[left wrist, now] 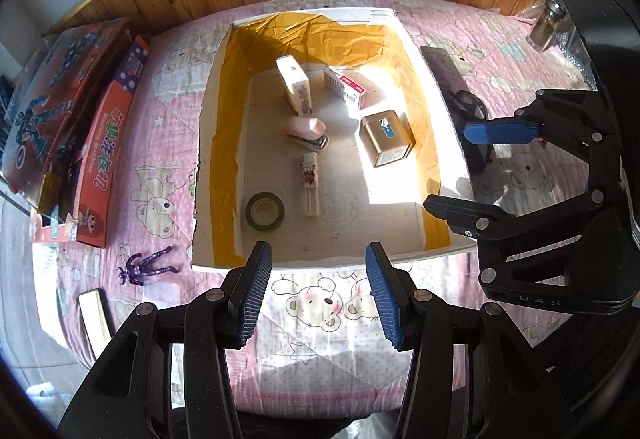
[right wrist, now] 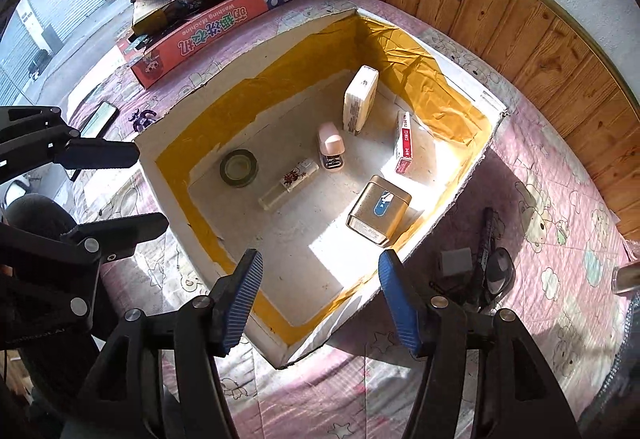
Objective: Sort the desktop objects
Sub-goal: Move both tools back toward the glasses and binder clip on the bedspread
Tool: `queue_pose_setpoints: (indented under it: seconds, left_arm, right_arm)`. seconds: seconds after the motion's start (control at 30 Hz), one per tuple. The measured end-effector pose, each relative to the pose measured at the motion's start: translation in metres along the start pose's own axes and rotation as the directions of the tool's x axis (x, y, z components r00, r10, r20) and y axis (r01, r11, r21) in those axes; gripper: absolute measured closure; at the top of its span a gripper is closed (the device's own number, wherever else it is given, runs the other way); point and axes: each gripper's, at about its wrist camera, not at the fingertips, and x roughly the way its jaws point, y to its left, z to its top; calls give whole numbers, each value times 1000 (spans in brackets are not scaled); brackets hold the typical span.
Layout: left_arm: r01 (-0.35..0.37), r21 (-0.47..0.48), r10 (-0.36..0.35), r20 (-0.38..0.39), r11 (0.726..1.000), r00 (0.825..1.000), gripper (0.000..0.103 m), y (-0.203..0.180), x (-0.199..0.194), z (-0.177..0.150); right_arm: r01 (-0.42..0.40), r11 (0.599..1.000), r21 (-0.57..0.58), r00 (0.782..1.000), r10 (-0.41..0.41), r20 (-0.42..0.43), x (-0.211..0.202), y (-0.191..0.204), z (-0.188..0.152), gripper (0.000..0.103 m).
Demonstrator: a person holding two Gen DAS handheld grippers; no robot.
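Observation:
A white box with yellow-taped walls (left wrist: 412,51) (right wrist: 184,175) sits on a pink quilt. Inside lie a gold tin (left wrist: 386,137) (right wrist: 378,209), a pink stapler (left wrist: 308,131) (right wrist: 331,147), a tape roll (left wrist: 265,211) (right wrist: 239,168), a clear lighter (left wrist: 310,179) (right wrist: 288,183), a white box (left wrist: 294,83) (right wrist: 360,99) and a red-white box (left wrist: 345,85) (right wrist: 404,143). My left gripper (left wrist: 318,281) is open and empty before the box's near wall. My right gripper (right wrist: 320,291) is open and empty over the box's near corner; it also shows in the left wrist view (left wrist: 468,167).
Outside the box on the right lie a black marker (right wrist: 482,251), glasses (right wrist: 500,271) and a small grey block (right wrist: 454,263). On the left are a purple figurine (left wrist: 146,265), a phone (left wrist: 96,313) and stacked toy boxes (left wrist: 108,147). A glass jar (left wrist: 546,25) stands far right.

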Motion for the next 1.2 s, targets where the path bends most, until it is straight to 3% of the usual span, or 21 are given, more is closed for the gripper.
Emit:
queue_pose_setpoints:
  seconds: [0.17, 0.4, 0.6, 0.8, 0.97, 1.2]
  left_arm:
    - [-5, 35, 4, 38, 999, 999, 51, -18, -8, -9]
    - [6, 88, -19, 154, 996, 988, 51, -50, -19, -24]
    - [37, 127, -63, 210, 991, 976, 51, -87, -19, -31]
    - [134, 145, -161, 189, 980, 969, 51, -129, -2, -17]
    - [196, 152, -217, 136, 969, 967, 51, -166, 28, 5]
    - [259, 54, -262, 52, 964, 964, 51, -195, 92, 43]
  right_arm:
    - [21, 1000, -6, 999, -21, 51, -14, 3, -18, 37]
    - [19, 999, 41, 988, -25, 152, -26, -9, -59, 36]
    - [-19, 991, 134, 957, -21, 291, -37, -32, -106, 36]
    - [-52, 964, 260, 919, -56, 391, -44, -74, -154, 36]
    - [-20, 921, 390, 926, -130, 356, -30, -122, -182, 36]
    - [73, 808, 584, 965, -206, 165, 6, -199, -219, 35]
